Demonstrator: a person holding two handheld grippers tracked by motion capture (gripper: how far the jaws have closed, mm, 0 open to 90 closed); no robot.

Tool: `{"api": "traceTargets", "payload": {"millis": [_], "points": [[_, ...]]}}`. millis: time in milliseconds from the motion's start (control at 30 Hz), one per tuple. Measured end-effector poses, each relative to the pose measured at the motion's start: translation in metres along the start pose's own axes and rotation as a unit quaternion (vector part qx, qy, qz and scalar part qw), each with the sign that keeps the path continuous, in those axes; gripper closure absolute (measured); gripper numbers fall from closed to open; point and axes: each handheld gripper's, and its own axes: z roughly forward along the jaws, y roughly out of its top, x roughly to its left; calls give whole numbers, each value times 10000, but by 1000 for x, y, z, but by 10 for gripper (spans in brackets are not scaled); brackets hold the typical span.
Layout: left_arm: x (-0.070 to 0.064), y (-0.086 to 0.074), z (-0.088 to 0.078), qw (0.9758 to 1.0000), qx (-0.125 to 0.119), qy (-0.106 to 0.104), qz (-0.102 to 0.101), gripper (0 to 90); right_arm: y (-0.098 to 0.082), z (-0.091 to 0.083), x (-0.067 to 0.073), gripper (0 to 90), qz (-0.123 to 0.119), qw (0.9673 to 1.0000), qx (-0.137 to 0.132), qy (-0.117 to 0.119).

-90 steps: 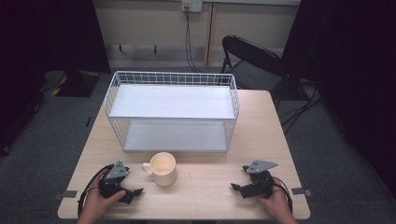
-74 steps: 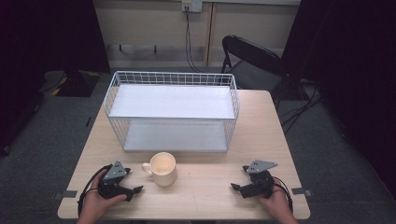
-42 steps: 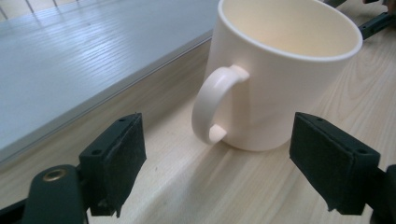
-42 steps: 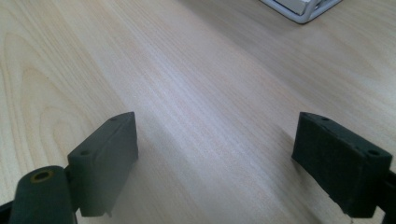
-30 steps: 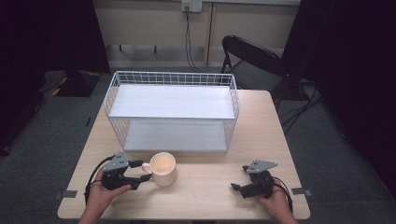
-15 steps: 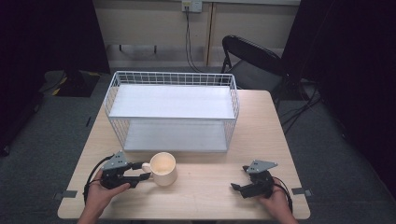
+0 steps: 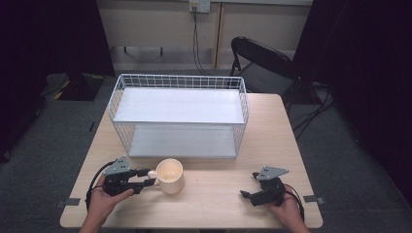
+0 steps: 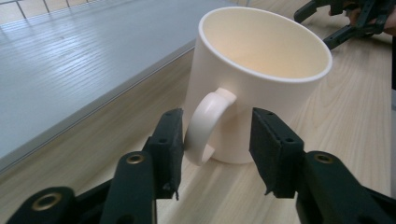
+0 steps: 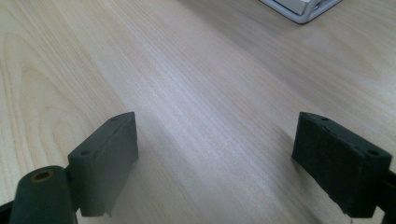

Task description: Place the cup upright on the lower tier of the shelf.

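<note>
The cream mug (image 7: 169, 175) stands upright on the table (image 7: 218, 204), just in front of the white wire basket (image 7: 180, 114) and left of the table's middle. Its handle (image 8: 205, 126) points toward the person's left side, straight at the left tongs (image 7: 147, 178), which lie level above the table in the left hand (image 7: 104, 196).

In the left gripper view the handle loop sits between the two black jaws, on edge to them, so the jaws face its two flat sides. The jaws have just been closing with the handle between them. One pad (image 8: 170, 144) is at or almost at the handle's side; the other pad (image 8: 273, 149) is clearly apart from it, with a gap showing. So the left tongs are partly closed around the handle but not yet clamped on it.

The handle lies off-centre in the gap, nearer one jaw. By my judgement the grip now depends on closing further, and the mug may slide or turn a little as the nearer pad meets the handle first.

The right tongs (image 7: 248, 195) rest on the table near its right front corner, well apart from the mug, jaws wide apart with bare table between them. The left hand is much the nearer and is the one placed to take the mug.
</note>
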Motion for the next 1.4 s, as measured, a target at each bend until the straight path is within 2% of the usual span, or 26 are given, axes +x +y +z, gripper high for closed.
{"api": "traceTargets", "payload": {"millis": [233,333,400,633,767,833,1067,1233,1367,1400], "points": [[1,2,2,10000,-41,-17,-19,581,0,0,0,136,1,10000,3,3],[2,3,1,9998,-62,-158,-137,603,0,0,0,136,2,10000,3,2],[2,4,0,9998,-66,-167,-100,608,0,0,0,136,2,10000,2,2],[2,5,-1,9997,-59,-166,-180,644,0,0,0,136,-1,10000,2,2],[1,5,0,9997,-72,-175,-145,666,0,0,0,136,-2,10000,9,2],[0,5,0,9999,-30,-143,-63,668,0,0,0,136,0,10000,9,2],[-1,6,1,9998,6,-170,-65,685,0,0,0,136,0,10000,9,3],[-4,8,2,9995,70,-307,-79,725,0,0,0,136,0,10000,8,2],[-8,10,3,9997,147,-208,-2,782,0,0,0,136,-1,10000,9,2],[-8,10,2,9998,164,-109,12,787,0,0,0,136,-1,10000,9,2]]}}
